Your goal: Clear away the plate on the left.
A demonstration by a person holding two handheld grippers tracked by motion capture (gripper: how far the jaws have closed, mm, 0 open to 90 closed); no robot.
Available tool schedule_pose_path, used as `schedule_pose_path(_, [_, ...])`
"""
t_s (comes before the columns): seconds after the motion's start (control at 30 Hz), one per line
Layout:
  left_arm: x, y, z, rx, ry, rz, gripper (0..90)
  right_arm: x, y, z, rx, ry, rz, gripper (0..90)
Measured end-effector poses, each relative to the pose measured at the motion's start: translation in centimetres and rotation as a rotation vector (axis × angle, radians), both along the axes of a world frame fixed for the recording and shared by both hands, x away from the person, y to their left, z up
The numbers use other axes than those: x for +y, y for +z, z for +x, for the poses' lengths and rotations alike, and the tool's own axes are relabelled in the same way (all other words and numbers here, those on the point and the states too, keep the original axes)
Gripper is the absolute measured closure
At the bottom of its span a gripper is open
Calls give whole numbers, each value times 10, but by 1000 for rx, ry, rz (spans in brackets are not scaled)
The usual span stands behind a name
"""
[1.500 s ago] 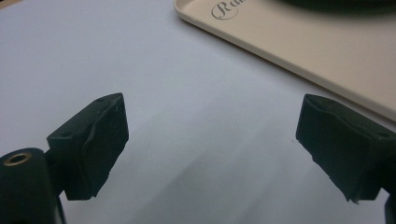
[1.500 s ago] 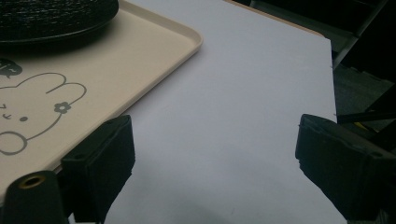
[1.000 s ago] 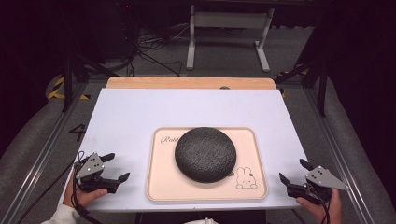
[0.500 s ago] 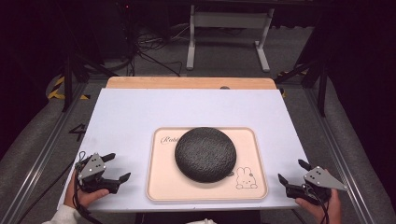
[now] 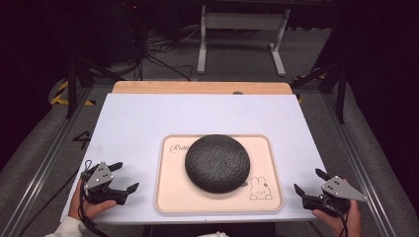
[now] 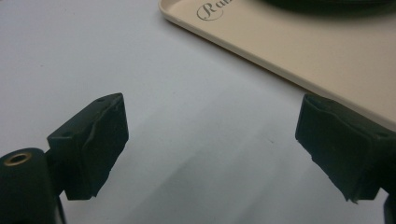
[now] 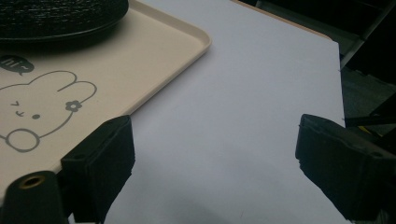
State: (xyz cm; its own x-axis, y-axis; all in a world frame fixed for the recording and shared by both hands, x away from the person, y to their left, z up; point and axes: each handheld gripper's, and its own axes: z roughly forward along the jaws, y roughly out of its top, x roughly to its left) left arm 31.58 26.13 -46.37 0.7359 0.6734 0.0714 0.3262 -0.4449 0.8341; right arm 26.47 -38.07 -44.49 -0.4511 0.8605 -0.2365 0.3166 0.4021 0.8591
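We see the left gripper [image 5: 123,178] and right gripper [image 5: 308,182] both spread wide and empty, flanking the bunny tray [image 5: 170,197] and its black dome [image 5: 217,162].

The white worktop [image 5: 148,123] has a smooth, matt sheet surface, and a strip of pale bare wood [image 5: 197,88] shows along its far edge. The cream rectangular tray [image 5: 173,197] looks like smooth plastic with a faint sheen (its grey rabbit drawing [image 7: 37,109] and script lettering are flat print). The dark round cushion-like disc [image 5: 217,162] on it has a rough, pebbled, knitted-looking texture. The left gripper's black fingers [image 6: 93,140] and the right gripper's black fingers [image 7: 100,163] are matt, rubbery pads with ragged edges; a brass-coloured metal insert [image 7: 31,181] sits beside one. Grey matt plates [image 5: 99,175] top both grippers.
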Motion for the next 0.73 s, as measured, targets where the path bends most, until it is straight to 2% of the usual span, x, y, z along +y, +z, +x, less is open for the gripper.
schedule_pose_path(0.73, [-2,-1,3,7,5,9,106,-1,-1,1,2,1,3,122])
